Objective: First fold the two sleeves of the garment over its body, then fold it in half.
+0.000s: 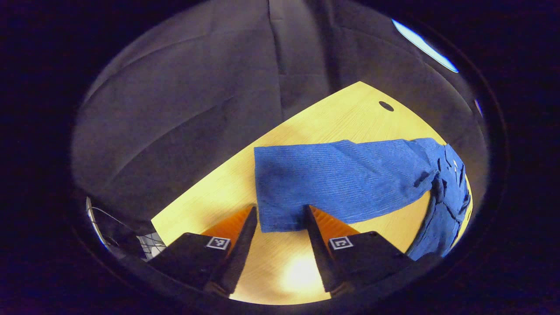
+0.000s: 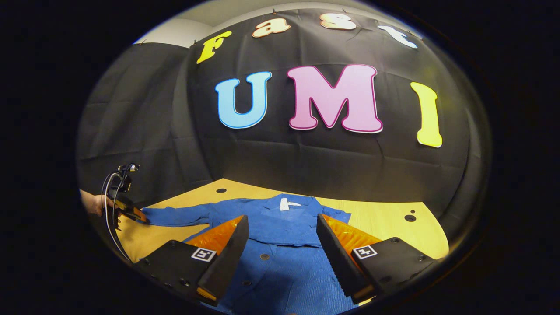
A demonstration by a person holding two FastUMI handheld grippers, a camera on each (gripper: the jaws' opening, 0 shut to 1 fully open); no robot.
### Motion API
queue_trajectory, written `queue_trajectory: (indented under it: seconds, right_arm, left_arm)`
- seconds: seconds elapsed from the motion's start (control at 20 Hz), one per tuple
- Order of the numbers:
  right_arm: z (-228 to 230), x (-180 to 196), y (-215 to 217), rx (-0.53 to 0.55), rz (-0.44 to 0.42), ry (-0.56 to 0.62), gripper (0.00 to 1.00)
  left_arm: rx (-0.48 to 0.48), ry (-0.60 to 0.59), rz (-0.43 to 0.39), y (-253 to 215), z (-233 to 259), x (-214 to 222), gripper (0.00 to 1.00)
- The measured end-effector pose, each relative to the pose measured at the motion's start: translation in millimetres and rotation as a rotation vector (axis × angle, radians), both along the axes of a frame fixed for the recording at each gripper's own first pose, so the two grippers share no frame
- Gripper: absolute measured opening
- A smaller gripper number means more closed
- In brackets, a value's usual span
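I saw the blue ribbed-fabric garment [image 2: 280, 236] spread flat on the pale wooden desk [image 1: 332, 122]. My left hand-held gripper [image 1: 280, 218] gaped wide around its sleeve cuff [image 1: 280, 201]; my right hand-held gripper [image 2: 282, 227] hung wide open, empty, above its body.

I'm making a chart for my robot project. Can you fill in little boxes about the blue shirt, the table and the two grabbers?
garment: blue shirt, lying flat, front buttons up
table: light wooden top
left sleeve: stretched out sideways, not folded yet
left gripper: open, sleeve cuff between its fingers, not pinched
right gripper: open, above the shirt's body
task progress: no fold visible yet
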State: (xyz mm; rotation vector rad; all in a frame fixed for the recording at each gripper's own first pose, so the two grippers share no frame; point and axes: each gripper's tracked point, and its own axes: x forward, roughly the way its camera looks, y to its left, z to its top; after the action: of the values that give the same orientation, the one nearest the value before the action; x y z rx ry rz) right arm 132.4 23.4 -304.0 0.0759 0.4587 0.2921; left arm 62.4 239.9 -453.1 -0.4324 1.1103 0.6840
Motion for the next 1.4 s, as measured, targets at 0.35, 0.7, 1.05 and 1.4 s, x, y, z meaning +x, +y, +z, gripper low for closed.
queue_trajectory:
  seconds: [0.35, 0.7, 1.05, 1.4]
  right_arm:
    - [-19.8, -8.4, -15.6, -0.023, -0.011, 0.059, 0.98]
    - [-23.7, -5.2, -49.5, -0.065, -0.059, 0.067, 0.98]
    - [-32.6, -9.3, -97.5, -0.070, -0.158, 0.108, 0.98]
    - [-43.9, -26.0, -158.9, -0.081, -0.268, 0.148, 0.98]
  left_arm:
    - [-0.116, -0.200, 0.018, -22.7, -6.0, 43.7, 0.01]
    - [0.038, -0.246, -0.029, -33.0, 28.2, 68.4, 0.00]
    - [0.067, -0.478, -0.252, -128.2, 128.7, 183.3, 0.00]
    - [0.009, -0.712, -0.612, -338.0, 194.6, 306.7, 0.00]
